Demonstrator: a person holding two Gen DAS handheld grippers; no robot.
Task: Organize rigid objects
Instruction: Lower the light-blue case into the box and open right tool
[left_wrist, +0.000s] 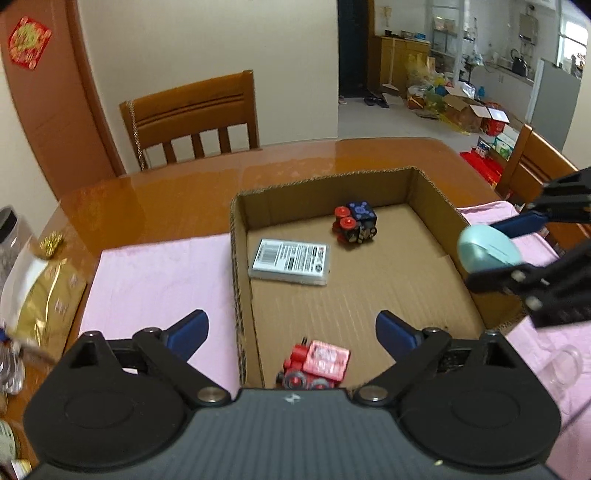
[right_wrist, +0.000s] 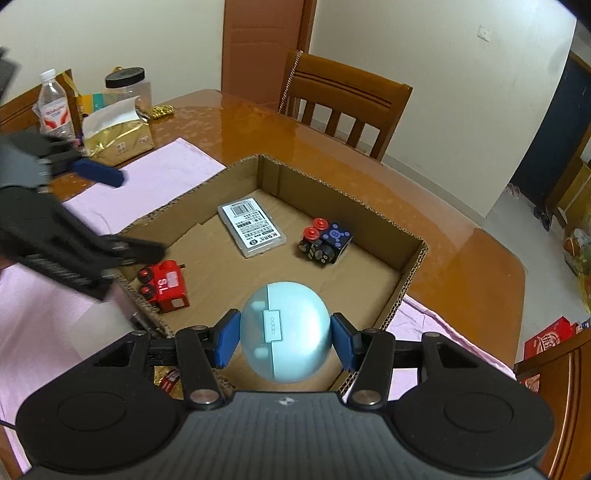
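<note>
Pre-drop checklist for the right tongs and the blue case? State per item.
1. Grip: right tongs shut on the light blue round case, a pad on each side: ok.
2. Case position: over the near edge of the cardboard box, not yet clearly inside: not ok.
3. Landing spot: bare box floor ahead of the case: ok.
4. Items already inside: red toy train, black toy train, flat barcoded box, all apart from that spot: ok.
5. Left tongs: open, empty, over the box's other side: ok.
6. Height above the floor: cannot tell.
</note>
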